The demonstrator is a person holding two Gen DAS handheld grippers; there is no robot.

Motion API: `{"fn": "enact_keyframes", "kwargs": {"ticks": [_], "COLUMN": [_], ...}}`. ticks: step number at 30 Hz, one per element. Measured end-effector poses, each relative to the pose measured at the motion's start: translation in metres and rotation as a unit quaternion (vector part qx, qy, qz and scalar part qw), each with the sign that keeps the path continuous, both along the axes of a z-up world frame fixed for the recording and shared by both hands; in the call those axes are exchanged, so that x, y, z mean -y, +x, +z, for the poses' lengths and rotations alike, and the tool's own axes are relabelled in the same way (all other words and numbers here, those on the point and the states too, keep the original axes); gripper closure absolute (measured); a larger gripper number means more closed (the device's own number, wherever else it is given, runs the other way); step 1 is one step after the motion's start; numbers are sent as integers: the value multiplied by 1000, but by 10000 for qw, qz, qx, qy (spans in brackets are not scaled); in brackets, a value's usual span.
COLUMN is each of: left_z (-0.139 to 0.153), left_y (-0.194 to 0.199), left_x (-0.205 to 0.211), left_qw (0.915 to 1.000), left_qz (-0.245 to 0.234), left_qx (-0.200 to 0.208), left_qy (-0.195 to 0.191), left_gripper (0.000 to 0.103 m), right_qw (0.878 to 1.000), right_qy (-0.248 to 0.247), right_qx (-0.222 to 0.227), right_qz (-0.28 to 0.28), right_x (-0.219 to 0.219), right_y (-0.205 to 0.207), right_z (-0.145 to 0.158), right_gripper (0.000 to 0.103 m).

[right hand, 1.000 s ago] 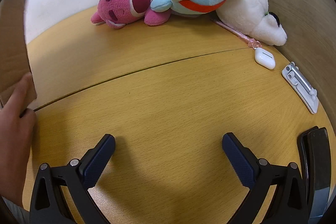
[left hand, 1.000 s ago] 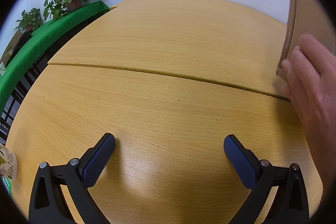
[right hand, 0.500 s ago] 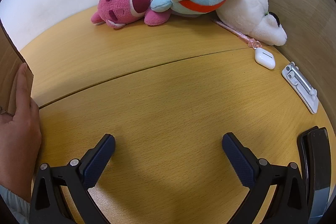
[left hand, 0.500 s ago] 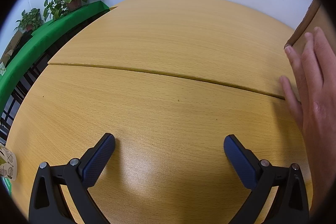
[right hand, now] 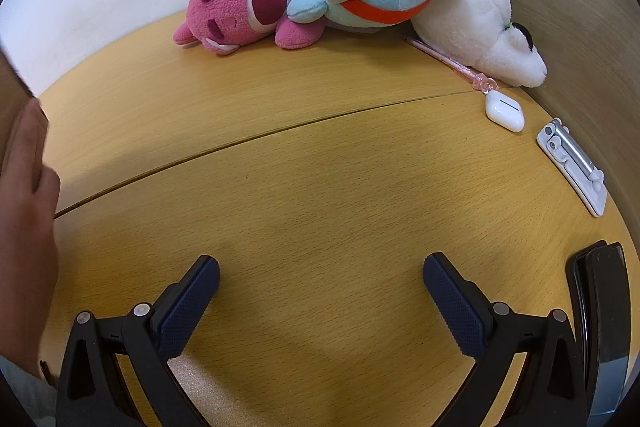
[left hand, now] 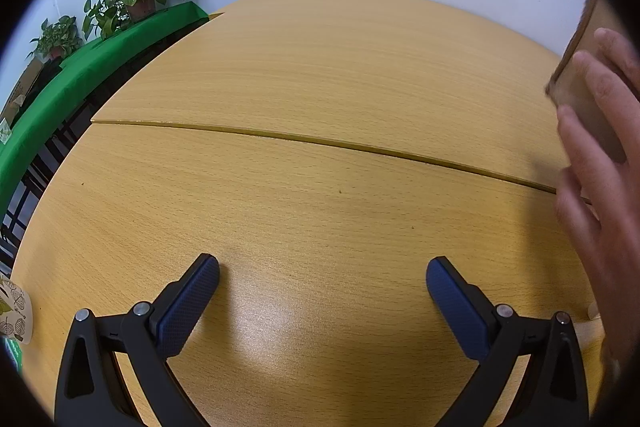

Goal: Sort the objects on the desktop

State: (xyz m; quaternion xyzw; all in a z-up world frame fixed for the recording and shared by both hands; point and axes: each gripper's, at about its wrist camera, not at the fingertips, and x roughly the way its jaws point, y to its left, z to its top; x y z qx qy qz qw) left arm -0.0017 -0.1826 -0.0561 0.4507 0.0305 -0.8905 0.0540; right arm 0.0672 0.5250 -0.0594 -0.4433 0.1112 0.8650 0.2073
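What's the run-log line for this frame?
phase: pre-grasp | left claw: open, empty | right claw: open, empty | bare hand: on cardboard | plush toys, earbud case: untouched

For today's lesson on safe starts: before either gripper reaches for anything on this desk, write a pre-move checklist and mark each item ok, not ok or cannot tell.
1. Left gripper open and holding nothing: ok.
2. Right gripper open and holding nothing: ok.
3. Workspace free of people: not ok; a bare hand is holding a cardboard piece between the two grippers.
4. Small items in plain sight: ok; the white earbud case and the white folding stand lie apart on the desk.
5. Pink pen free to lift: cannot tell; its far end runs under the white plush.
6. A bin for sorted things: cannot tell; none shows.
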Motion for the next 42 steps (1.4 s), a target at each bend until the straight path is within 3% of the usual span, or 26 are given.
{"fn": "enact_keyframes", "kwargs": {"ticks": [42], "left_z": [1], "left_y": [-3], "left_x": [-1], "left_qw": [9999], "left_qz": [163], "left_qx": [-1], "left_qy": [1], "left_gripper": [0], "right_qw": [10000], "right_qy": [5], "right_qx": [34], "right_qz": [-44], "right_x": [2], "right_y": [2], "right_z": [0], "right_gripper": [0]}}
